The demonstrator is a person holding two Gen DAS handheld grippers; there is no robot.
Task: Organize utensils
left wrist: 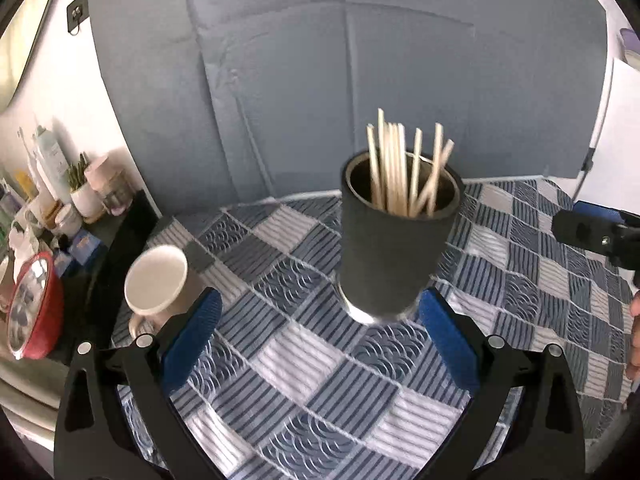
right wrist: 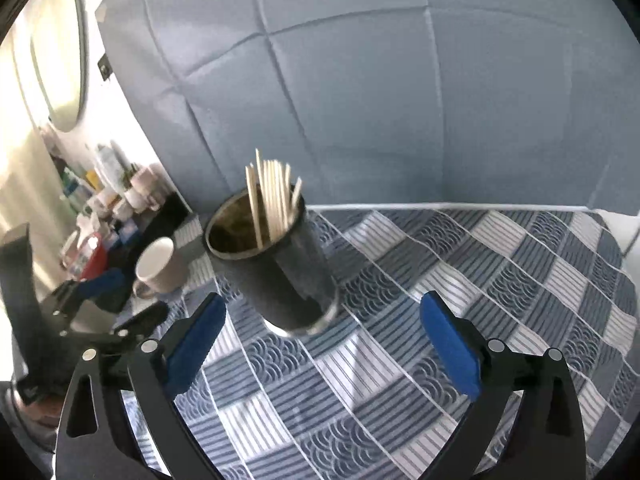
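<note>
A tall dark cup [left wrist: 394,248] stands upright on the checked blue tablecloth [left wrist: 304,364], with several pale wooden chopsticks [left wrist: 400,168] sticking out of its mouth. My left gripper [left wrist: 320,320] is open, its blue pads wide apart just short of the cup's base, nothing between them. In the right wrist view the same dark cup [right wrist: 276,268] with the chopsticks [right wrist: 272,200] stands ahead and to the left. My right gripper [right wrist: 322,320] is open and holds nothing. The left gripper [right wrist: 100,292] shows at the left edge of that view, the right gripper [left wrist: 596,236] at the right edge of the left wrist view.
A white mug [left wrist: 158,284] [right wrist: 158,266] stands at the cloth's left edge. Beyond it a cluttered shelf holds bottles, jars, a small plant [left wrist: 82,188] and a red-rimmed round object [left wrist: 34,308]. A grey-blue creased backdrop [left wrist: 340,80] rises behind the table. A hand [left wrist: 634,332] shows at far right.
</note>
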